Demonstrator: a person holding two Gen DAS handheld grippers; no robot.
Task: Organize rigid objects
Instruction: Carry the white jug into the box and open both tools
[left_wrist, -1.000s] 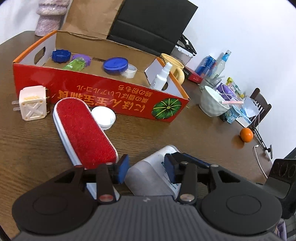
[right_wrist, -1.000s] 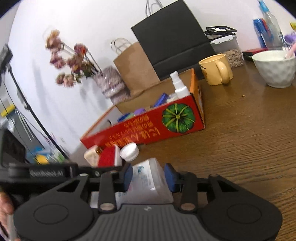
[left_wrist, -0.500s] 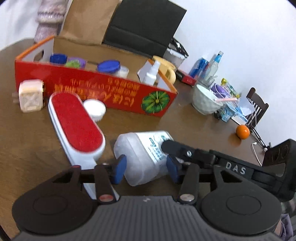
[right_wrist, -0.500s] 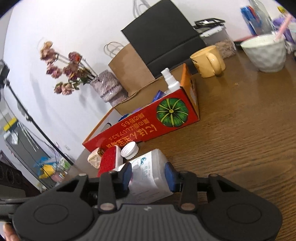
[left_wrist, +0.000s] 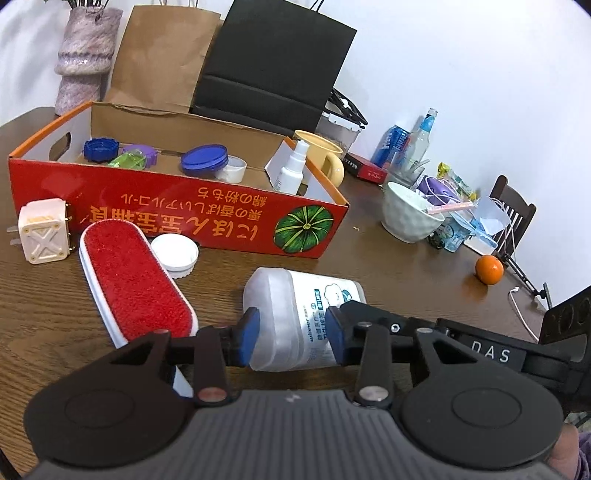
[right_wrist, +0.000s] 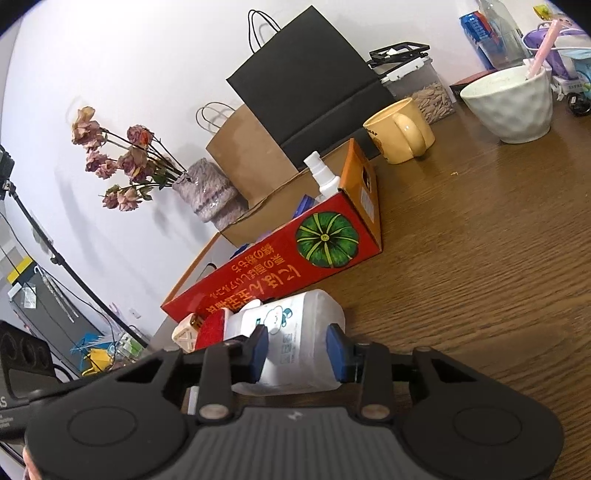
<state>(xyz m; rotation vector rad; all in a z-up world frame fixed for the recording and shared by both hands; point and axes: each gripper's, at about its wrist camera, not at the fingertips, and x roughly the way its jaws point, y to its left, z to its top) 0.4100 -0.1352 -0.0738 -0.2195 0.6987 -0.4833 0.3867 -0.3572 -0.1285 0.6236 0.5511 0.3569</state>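
The translucent white bottle (left_wrist: 303, 317) lay on its side on the wooden table (left_wrist: 406, 273), in front of the red cardboard box (left_wrist: 177, 206). The left gripper (left_wrist: 291, 336) stood partly open, its blue pads (left_wrist: 248, 334) flanking one end of the bottle; whether they pressed on it could not be told. The right gripper (right_wrist: 297, 350) was likewise partly open, its pads bracketing the labelled body of the bottle (right_wrist: 291, 343), with contact also unclear.

Left of the left jaws lay a red lint brush (left_wrist: 136, 284), with a white cap (left_wrist: 174, 254) just beyond it and a cream plug adapter (left_wrist: 42, 230) further left. Ahead of the jaws, inside the box, sat a blue lid (left_wrist: 204, 159) and a white spray bottle (left_wrist: 293, 170). To the right stood a white bowl (left_wrist: 410, 218) and an orange (left_wrist: 489, 269).
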